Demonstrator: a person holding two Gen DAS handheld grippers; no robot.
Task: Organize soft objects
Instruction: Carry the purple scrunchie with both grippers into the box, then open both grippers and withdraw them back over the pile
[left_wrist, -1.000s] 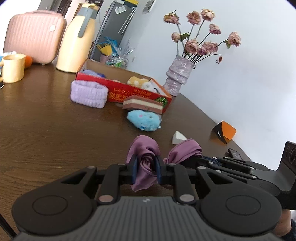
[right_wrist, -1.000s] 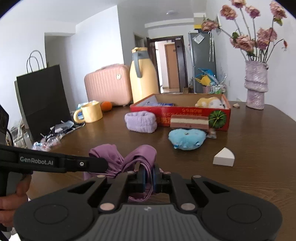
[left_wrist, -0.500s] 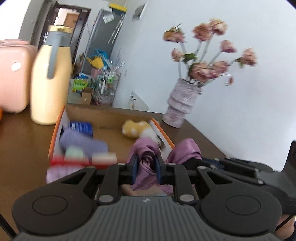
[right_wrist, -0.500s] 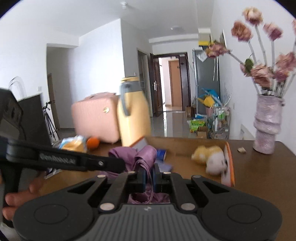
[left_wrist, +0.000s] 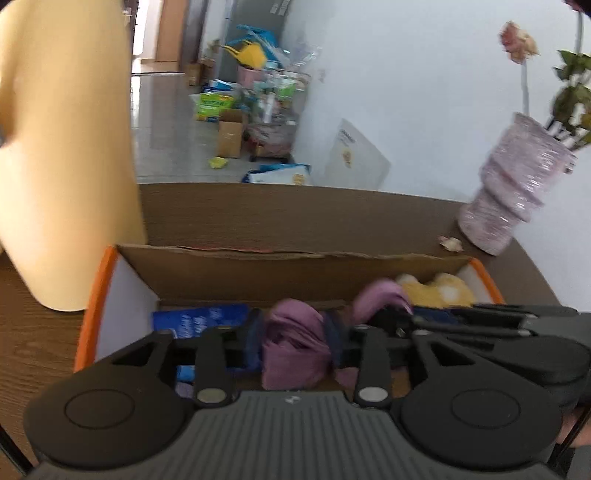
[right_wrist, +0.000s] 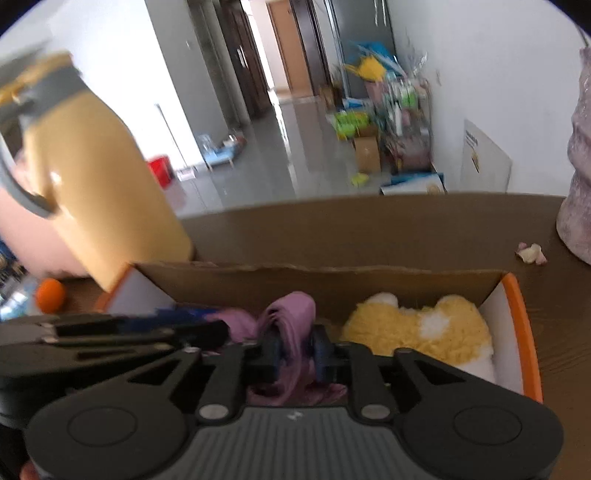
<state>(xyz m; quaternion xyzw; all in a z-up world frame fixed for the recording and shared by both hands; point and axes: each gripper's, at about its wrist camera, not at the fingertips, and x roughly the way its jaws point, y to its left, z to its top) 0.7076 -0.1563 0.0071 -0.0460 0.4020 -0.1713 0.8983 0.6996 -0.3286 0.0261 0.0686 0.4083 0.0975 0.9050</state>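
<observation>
**Purple cloth over the open box**

Dark wood table (left_wrist: 33, 343) carries an open cardboard box (right_wrist: 325, 275) with orange edges. Both grippers hang above its inside. Left gripper (left_wrist: 293, 341) has its jaws opening, with a bunch of the purple cloth (left_wrist: 295, 347) between its fingers. Right gripper (right_wrist: 295, 349) is opening too, a fold of the same cloth between its pads; whether either pair presses the fabric is unclear. At 2 o'clock from the cloth a yellow plush toy (right_wrist: 417, 328) lies in the box. A yellow thermos jug (left_wrist: 62, 155) stands at 10 o'clock, a lilac vase (left_wrist: 513, 184) at 2 o'clock.
</observation>
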